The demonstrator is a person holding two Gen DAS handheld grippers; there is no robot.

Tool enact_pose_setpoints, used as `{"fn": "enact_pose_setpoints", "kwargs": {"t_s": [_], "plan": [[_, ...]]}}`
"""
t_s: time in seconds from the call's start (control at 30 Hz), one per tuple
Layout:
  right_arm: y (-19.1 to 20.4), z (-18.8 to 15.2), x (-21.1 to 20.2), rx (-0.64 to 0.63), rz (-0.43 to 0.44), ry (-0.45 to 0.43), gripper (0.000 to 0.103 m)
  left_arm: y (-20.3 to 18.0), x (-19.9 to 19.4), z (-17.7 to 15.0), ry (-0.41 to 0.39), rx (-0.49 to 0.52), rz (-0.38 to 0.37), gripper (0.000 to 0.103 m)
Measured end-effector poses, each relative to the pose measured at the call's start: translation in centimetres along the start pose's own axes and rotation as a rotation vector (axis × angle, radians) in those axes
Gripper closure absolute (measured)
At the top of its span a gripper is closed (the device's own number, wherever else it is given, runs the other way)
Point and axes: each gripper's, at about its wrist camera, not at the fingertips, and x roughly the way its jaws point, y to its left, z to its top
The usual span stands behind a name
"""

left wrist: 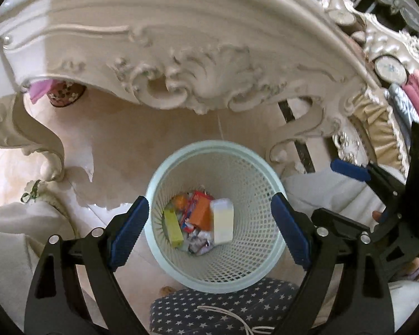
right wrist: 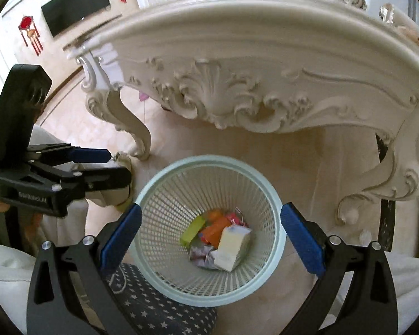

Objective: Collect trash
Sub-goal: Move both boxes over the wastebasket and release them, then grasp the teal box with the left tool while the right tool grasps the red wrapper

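Both the left gripper (left wrist: 209, 233) and right gripper (right wrist: 211, 241) hung spread and empty over the mesh wastebasket (left wrist: 265, 220) at six o'clock beneath the carved table (left wrist: 181, 64), its white carton (right wrist: 233, 247) apparently just dropped, so fetching more trash seemed next.

A home living room. An ornate cream carved bench (right wrist: 237, 64) with scrolled legs stands on glossy beige floor tiles (right wrist: 265, 145). A flat television (right wrist: 75, 5) hangs on the far wall between 2 red Chinese tassel ornaments (right wrist: 29, 32), and a carved upholstered sofa (left wrist: 382, 122) stands off the bench's corner.
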Motion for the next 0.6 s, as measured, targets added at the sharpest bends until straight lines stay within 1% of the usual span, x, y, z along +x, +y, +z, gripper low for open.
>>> {"fn": "enact_pose_setpoints", "kwargs": {"t_s": [0.07, 0.1, 0.17, 0.2, 0.23, 0.33, 0.4, 0.43, 0.5, 0.6], "plan": [[-0.2, 0.7, -1.1, 0.028, 0.007, -0.019, 0.008, -0.1, -2.0, 0.8, -0.051, 0.0, -0.004, 0.016], [-0.5, 1.4, -1.9, 0.06, 0.015, -0.036, 0.008, -0.2, -3.5, 1.6, -0.092, 0.012, -0.002, 0.016], [-1.1, 3.2, -4.0, 0.109, 0.046, -0.102, 0.008, -0.4, -5.8, 2.9, -0.156, 0.037, 0.012, 0.016], [-1.4, 3.8, -4.9, 0.115, 0.05, -0.133, 0.008, -0.6, -7.4, 4.0, -0.207, 0.058, 0.027, 0.016], [-1.6, 4.8, -5.8, 0.114, 0.048, -0.169, 0.008, -0.6, -8.4, 4.8, -0.239, 0.071, 0.038, 0.016], [-2.1, 9.1, -7.8, 0.09, -0.013, -0.256, 0.008, -0.8, -11.1, 8.6, -0.336, 0.12, 0.093, 0.016], [-2.4, 11.3, -8.1, 0.081, -0.05, -0.292, 0.008, -0.9, -12.0, 10.8, -0.378, 0.14, 0.135, 0.016], [-2.6, 12.9, -8.0, 0.072, -0.063, -0.303, 0.008, -0.8, -12.3, 12.3, -0.406, 0.149, 0.151, 0.016], [-3.0, 15.4, -7.4, 0.063, -0.059, -0.307, 0.008, -0.6, -12.6, 15.1, -0.457, 0.151, 0.158, 0.016], [-3.1, 19.2, -5.6, 0.039, -0.042, -0.301, 0.008, -0.1, -12.3, 18.7, -0.484, 0.148, 0.161, 0.016]]}}
